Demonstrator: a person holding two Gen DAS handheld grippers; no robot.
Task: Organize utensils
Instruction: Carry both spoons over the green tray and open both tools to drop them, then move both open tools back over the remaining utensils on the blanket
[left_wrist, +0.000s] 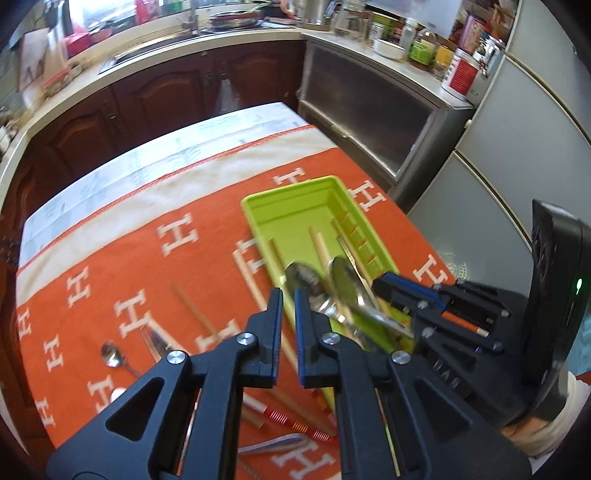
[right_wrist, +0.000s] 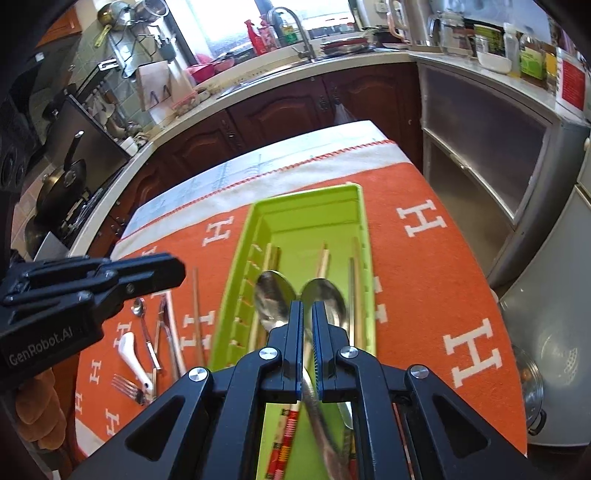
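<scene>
A lime-green utensil tray (left_wrist: 291, 188) (right_wrist: 306, 194) lies on the orange cloth, holding two metal spoons (right_wrist: 275, 295) (right_wrist: 327, 295) and several chopsticks (right_wrist: 323, 262). My right gripper (right_wrist: 307, 306) (left_wrist: 380, 286) hovers over the tray's near half, jaws almost together, with the right spoon's (left_wrist: 345, 277) handle running between them. My left gripper (left_wrist: 289, 295) (right_wrist: 177, 271) hangs just left of the tray, its jaws a narrow gap apart and nothing between them. Loose on the cloth to the left are a small spoon (left_wrist: 110, 354) (right_wrist: 138, 306), a fork (right_wrist: 127, 386), a white ceramic spoon (right_wrist: 131, 350) and chopsticks (left_wrist: 194, 310) (right_wrist: 197, 314).
Red-patterned chopsticks (right_wrist: 284, 435) lie at the tray's near end. The table's right edge drops beside a metal cabinet (left_wrist: 369, 107) and a grey fridge (left_wrist: 517, 140). A steel pot (right_wrist: 546, 369) stands low on the right. Dark wood cabinets and a counter with a sink (right_wrist: 280, 70) run behind.
</scene>
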